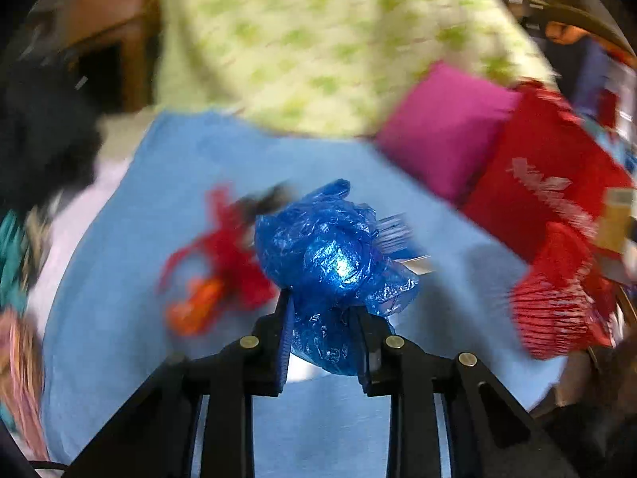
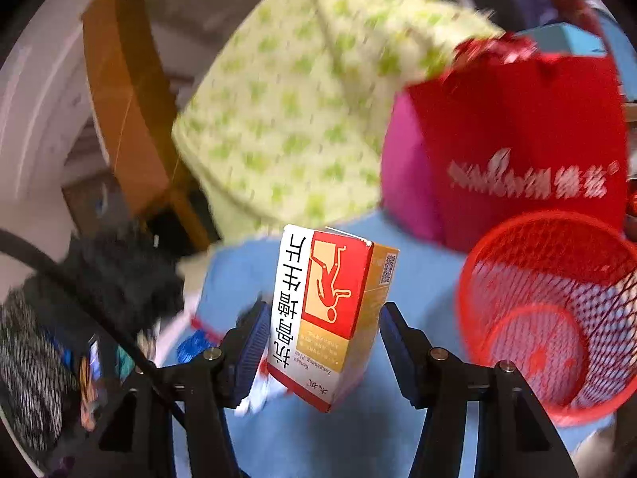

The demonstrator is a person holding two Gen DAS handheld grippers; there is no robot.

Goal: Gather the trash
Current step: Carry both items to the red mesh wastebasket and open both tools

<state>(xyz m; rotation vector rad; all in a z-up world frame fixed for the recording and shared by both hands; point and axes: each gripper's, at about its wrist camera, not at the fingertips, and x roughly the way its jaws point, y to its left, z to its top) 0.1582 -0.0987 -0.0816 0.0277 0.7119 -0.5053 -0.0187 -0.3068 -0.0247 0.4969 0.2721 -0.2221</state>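
Note:
My left gripper (image 1: 323,310) is shut on a crumpled blue plastic bag (image 1: 334,263) and holds it above the light blue cloth (image 1: 119,279). A red and orange wrapper (image 1: 215,279) lies on the cloth just left of the bag. My right gripper (image 2: 320,330) holds a red, white and yellow medicine box (image 2: 326,314) upside down between its blue pads, above the same cloth (image 2: 418,279). The red mesh bin (image 2: 553,318) stands to the right of the box, tilted toward me, with nothing visible inside; it also shows in the left wrist view (image 1: 557,302).
A red bag with white print (image 2: 525,151) and a magenta bag (image 2: 406,183) stand behind the bin. A green-patterned cloth (image 2: 294,111) lies at the back. A black fuzzy item (image 2: 119,279) lies left. A wooden frame (image 2: 123,111) is at the far left.

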